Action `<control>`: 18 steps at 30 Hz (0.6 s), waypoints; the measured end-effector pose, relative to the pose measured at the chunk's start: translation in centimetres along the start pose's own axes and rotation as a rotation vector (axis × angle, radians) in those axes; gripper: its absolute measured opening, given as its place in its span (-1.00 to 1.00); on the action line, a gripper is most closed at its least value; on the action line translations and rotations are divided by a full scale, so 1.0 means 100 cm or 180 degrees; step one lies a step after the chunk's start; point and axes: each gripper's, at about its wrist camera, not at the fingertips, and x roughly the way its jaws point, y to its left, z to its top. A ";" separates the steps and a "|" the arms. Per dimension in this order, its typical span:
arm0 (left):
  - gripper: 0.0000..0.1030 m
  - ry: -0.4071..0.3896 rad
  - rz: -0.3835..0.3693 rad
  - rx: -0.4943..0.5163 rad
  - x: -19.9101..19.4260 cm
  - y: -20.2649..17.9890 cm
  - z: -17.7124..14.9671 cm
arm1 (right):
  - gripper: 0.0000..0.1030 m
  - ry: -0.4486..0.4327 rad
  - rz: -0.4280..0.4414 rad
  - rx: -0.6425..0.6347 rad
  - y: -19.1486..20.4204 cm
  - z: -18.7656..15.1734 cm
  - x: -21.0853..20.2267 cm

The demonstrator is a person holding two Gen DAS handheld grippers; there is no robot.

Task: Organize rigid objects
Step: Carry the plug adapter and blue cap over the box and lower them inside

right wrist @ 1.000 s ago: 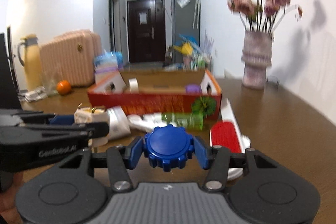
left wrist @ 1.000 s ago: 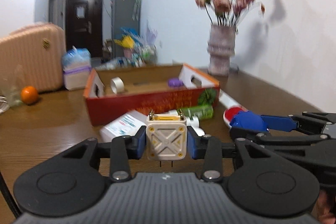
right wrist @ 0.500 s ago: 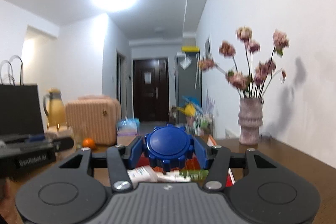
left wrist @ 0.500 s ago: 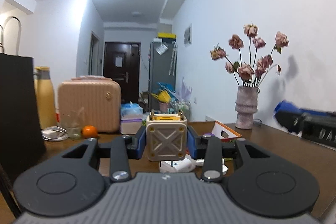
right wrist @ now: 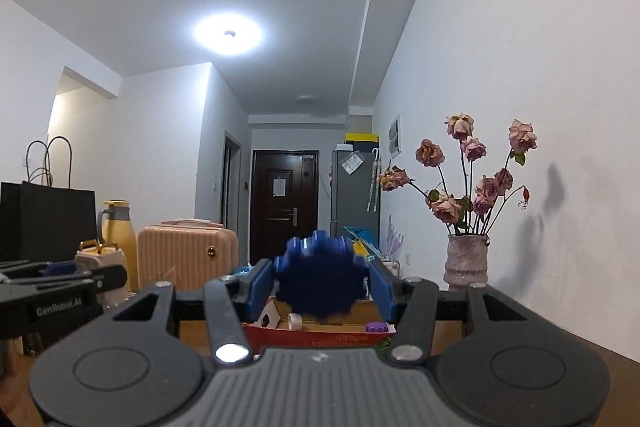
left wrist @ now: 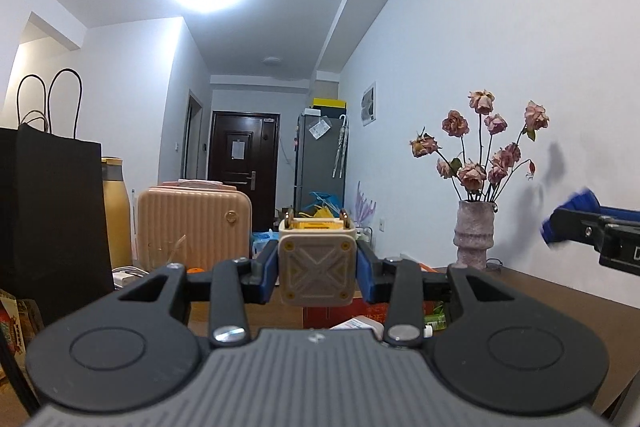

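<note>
The left tool [left wrist: 317, 273] is clamped on a cream plug [left wrist: 317, 269], its blue pads [left wrist: 271, 273] pressing both flanks. The plug sits square between the fingers, brass prongs up, its X-ribbed face toward the camera. It is held above the table [left wrist: 560, 291], in front of the pink suitcase [left wrist: 194, 223].

The right tool [right wrist: 320, 281] is clamped on a blue knob [right wrist: 320, 277] with a scalloped edge. The knob is blurred and tilted, hanging above the red box [right wrist: 320, 337]. In the box lie a tape roll [right wrist: 295, 321] near the left end and a purple cap [right wrist: 376, 327] near the right, well apart.

Both tools point level, side by side. The right tool's tip with a bit of blue shows at the right edge of the left view [left wrist: 576, 223]. The left tool with the plug shows at the left edge of the right view [right wrist: 64, 277].

In the left view, a white package [left wrist: 358, 323] and a green tube [left wrist: 436, 319] lie on the table beneath the fingers, partly hidden.

A vase [right wrist: 466, 263] of dried roses stands on the table by the wall, to the right of the box. A black bag [left wrist: 48, 211] and a yellow flask [left wrist: 114, 211] stand at the left.
</note>
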 end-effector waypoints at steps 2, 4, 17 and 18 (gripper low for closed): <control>-0.24 0.0001 0.0023 0.0006 0.004 0.000 0.000 | -0.01 -0.0004 -0.0003 0.0005 -0.001 0.000 0.003; -0.24 0.0023 0.0039 -0.0012 0.009 0.001 0.000 | -0.01 0.0018 -0.0015 0.0024 -0.001 -0.001 0.009; -0.24 0.0076 0.0062 -0.0013 0.076 -0.002 0.009 | -0.01 0.0202 0.0073 0.0085 -0.014 -0.003 0.074; -0.24 0.0041 0.0064 -0.0004 0.083 -0.003 0.012 | -0.01 0.0199 0.0085 0.0097 -0.017 0.000 0.082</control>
